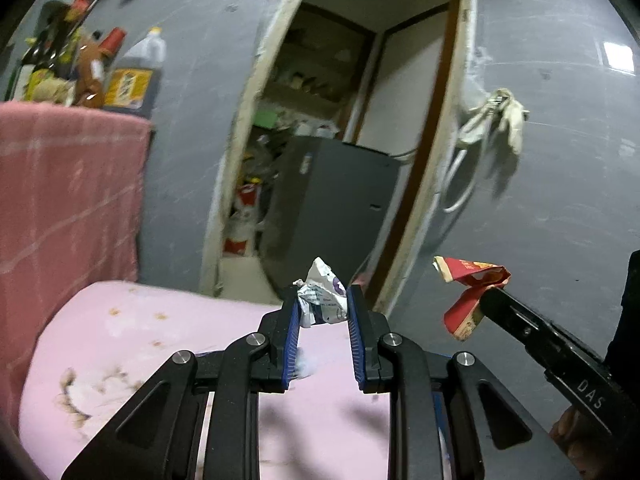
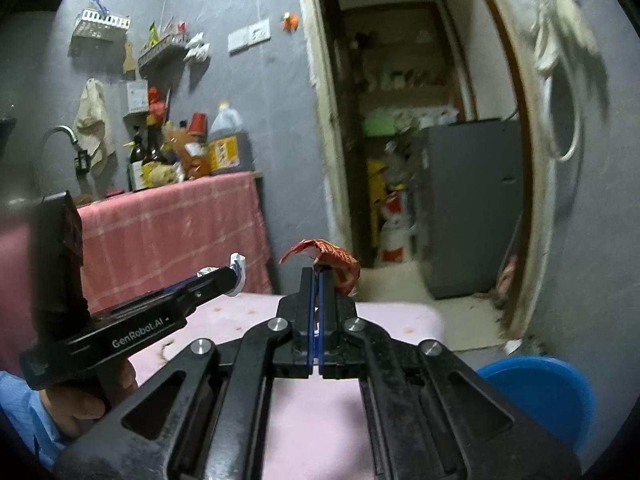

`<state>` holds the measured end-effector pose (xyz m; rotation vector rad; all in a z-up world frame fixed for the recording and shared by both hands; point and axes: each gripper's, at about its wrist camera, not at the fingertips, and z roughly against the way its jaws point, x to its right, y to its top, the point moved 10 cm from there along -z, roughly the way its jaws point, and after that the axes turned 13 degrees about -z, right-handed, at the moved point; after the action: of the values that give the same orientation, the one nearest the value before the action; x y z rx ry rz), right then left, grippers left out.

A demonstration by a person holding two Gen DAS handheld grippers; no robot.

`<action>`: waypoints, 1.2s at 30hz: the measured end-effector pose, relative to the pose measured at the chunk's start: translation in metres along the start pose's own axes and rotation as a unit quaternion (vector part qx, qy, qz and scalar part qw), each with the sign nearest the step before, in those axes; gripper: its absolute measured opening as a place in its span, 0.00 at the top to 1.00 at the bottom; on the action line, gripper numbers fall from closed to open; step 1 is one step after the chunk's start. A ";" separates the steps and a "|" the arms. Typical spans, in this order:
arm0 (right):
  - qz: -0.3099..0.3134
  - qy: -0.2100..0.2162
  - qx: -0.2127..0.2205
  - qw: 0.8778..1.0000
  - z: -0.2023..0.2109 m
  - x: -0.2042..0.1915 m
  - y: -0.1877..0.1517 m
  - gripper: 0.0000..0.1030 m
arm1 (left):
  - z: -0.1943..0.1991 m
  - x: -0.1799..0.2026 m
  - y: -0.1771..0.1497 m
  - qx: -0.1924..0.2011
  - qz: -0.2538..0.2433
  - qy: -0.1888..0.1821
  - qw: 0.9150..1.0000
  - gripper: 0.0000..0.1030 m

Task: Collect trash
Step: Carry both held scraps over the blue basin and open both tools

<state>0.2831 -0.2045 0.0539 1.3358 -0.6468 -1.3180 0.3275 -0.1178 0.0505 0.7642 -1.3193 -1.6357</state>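
My left gripper (image 1: 323,300) is shut on a crumpled white wrapper (image 1: 325,300) with dark print, held above the pink table (image 1: 160,344). My right gripper (image 2: 319,274) is shut on a crumpled red wrapper (image 2: 332,260), also held above the pink table (image 2: 400,320). In the left wrist view the red wrapper (image 1: 470,292) hangs from the right gripper (image 1: 490,294) at the right. In the right wrist view the left gripper (image 2: 236,272) shows at the left with the white wrapper (image 2: 238,268) at its tip.
A blue bin (image 2: 540,392) stands on the floor at the lower right. A pink-cloth counter (image 2: 172,232) with bottles and a jug (image 2: 226,140) is at the left. An open doorway shows a grey fridge (image 1: 332,200) and clutter. A rag (image 1: 500,120) hangs on the wall.
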 end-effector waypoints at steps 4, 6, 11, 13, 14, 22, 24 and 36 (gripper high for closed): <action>0.003 -0.021 0.023 1.000 0.020 0.023 0.013 0.99 | -0.007 0.029 0.010 0.014 -0.009 -0.019 1.000 0.81; 0.004 -0.031 0.032 0.999 0.030 0.035 0.017 0.99 | -0.011 0.044 0.014 0.017 -0.014 -0.028 0.999 0.81; -0.002 -0.059 0.049 0.997 0.051 0.069 0.025 0.99 | -0.028 0.084 0.017 0.014 -0.027 -0.054 0.998 0.81; -0.008 -0.070 0.052 0.996 0.058 0.085 0.026 0.99 | -0.036 0.101 0.017 0.012 -0.034 -0.065 0.997 0.81; -0.012 -0.076 0.052 0.996 0.061 0.094 0.026 0.99 | -0.041 0.111 0.016 0.010 -0.038 -0.072 0.997 0.81; -0.041 -0.124 0.043 0.991 0.079 0.159 0.016 0.99 | -0.077 0.166 0.000 -0.025 -0.056 -0.108 0.992 0.81; -0.053 -0.134 0.033 0.989 0.078 0.175 0.010 0.99 | -0.085 0.175 -0.008 -0.041 -0.060 -0.116 0.991 0.81; -0.125 -0.169 -0.031 0.977 0.057 0.243 -0.037 0.99 | -0.136 0.200 -0.071 -0.160 -0.057 -0.149 0.974 0.81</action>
<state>0.2754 -0.4352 -0.0477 1.1787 -0.6759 -1.7799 0.3417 -0.3526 -0.0401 0.4181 -1.1842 -2.0539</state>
